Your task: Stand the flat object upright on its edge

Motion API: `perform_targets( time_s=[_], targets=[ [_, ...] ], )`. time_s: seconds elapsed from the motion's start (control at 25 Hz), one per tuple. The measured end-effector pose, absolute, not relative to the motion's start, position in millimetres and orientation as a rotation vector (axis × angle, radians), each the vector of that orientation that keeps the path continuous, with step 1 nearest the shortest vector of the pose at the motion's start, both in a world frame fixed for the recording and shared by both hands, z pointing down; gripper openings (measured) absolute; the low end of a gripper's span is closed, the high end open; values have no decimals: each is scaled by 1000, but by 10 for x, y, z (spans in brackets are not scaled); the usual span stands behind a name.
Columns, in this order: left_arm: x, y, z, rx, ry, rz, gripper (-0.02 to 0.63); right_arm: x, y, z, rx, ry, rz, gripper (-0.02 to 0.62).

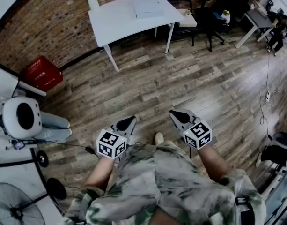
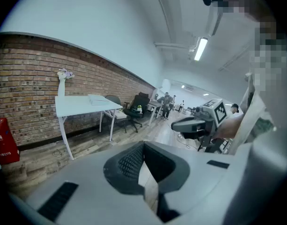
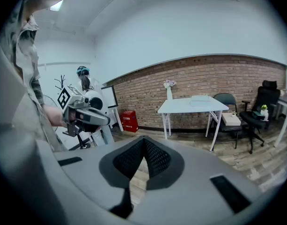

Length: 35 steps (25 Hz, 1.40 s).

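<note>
One flat object (image 1: pixel 147 6): lying flat on table (image 1: pixel 110 22), near its far edge.
Left gripper (image 1: pixel 130 120): closed, empty.
Right gripper (image 1: pixel 175 113): closed, empty.
Bearing: object straight ahead, well apart from both.
Nearer hand: neither clearly.
Next: likely walk up first.

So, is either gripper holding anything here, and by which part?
Nothing is held: the left gripper and the right gripper are both shut and empty.

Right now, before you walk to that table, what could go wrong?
The flat white object lies on the white table, far across the room; a black cable on the floor nearby could trip you. The left tongs and right tongs are both shut and empty; unless opened first, they might just shove the object.
</note>
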State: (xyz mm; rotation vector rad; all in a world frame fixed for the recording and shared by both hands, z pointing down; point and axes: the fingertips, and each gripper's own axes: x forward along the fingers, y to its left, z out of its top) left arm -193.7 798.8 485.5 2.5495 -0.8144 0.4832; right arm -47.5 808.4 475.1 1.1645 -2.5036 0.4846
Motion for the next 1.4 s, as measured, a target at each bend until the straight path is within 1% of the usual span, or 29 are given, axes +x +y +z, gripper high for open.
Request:
perform_targets(
  time_s=[0.4,0.76,0.84,0.92,1.0,1.04,1.24,1.4],
  targets=[
    [-1108,7724,4753,2559,-832,504,25,210,7823,4721,1128,-2543,470,20],
    [-668,7402,4763,2568,-897,530,28,798,7639,4728,1211,-2586,423,26],
    [-626,7290,4771,2570,-905,542,29,907,7544,4736,1266,-2571,428,65],
    [-591,7152,4778,2582,-903,535,32,978,7425,4760,1304,-2556,437,86],
    [-558,6995,4817,2590,-887,522,51,1026,7296,4809,1334,-2541,451,101],
    [-546,6910,4847,2590,-879,516,75,1047,7231,4835,1348,-2531,458,115],
    [-555,6378,4932,2579,-834,490,147,1108,6799,4854,1400,-2476,464,123],
    [-567,5737,4827,2609,-829,456,167,1108,6244,4811,1432,-2442,466,123]
  ],
)
